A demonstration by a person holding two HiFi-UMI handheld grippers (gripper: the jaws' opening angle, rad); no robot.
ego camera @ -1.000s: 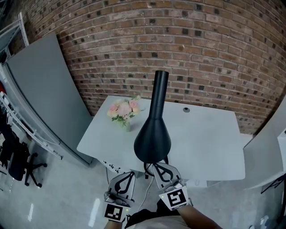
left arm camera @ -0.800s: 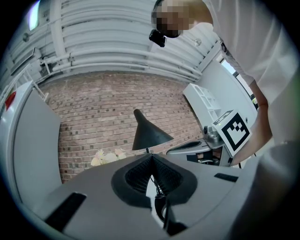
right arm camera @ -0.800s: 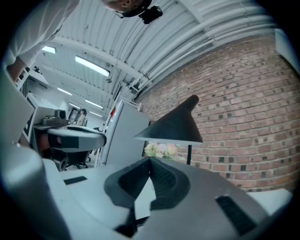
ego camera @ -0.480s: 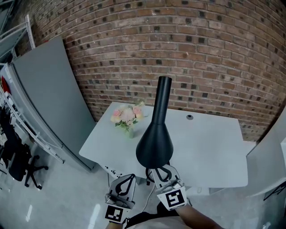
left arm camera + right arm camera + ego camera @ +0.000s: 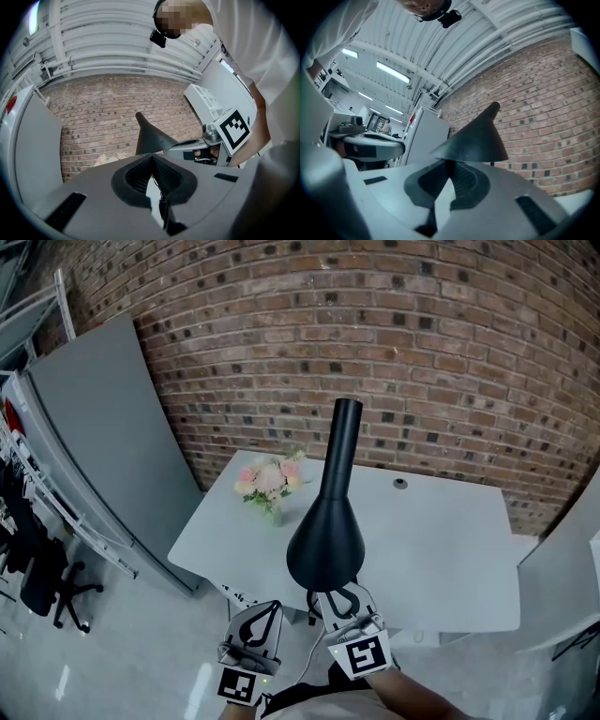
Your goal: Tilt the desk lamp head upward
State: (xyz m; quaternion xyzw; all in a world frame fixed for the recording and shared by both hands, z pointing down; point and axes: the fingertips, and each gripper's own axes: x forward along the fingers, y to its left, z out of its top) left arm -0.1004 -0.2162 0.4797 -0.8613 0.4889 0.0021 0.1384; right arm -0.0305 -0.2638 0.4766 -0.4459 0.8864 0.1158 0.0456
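The black desk lamp head is a cone whose wide mouth faces me, with its narrow neck rising toward the brick wall. It stands over a white table. My right gripper sits just below the cone's rim, and in the right gripper view its jaws are closed on the edge of the lamp head. Lower and to the left, off the table's front edge, my left gripper is shut with nothing in it. In the left gripper view the lamp head shows beyond the left gripper.
A small bunch of pink flowers stands on the table's far left. A big grey panel leans at the left, with an office chair beyond it. A brick wall backs the table and a white partition stands at the right.
The head view has shifted slightly. The lamp head and both grippers keep nearly the same places relative to each other.
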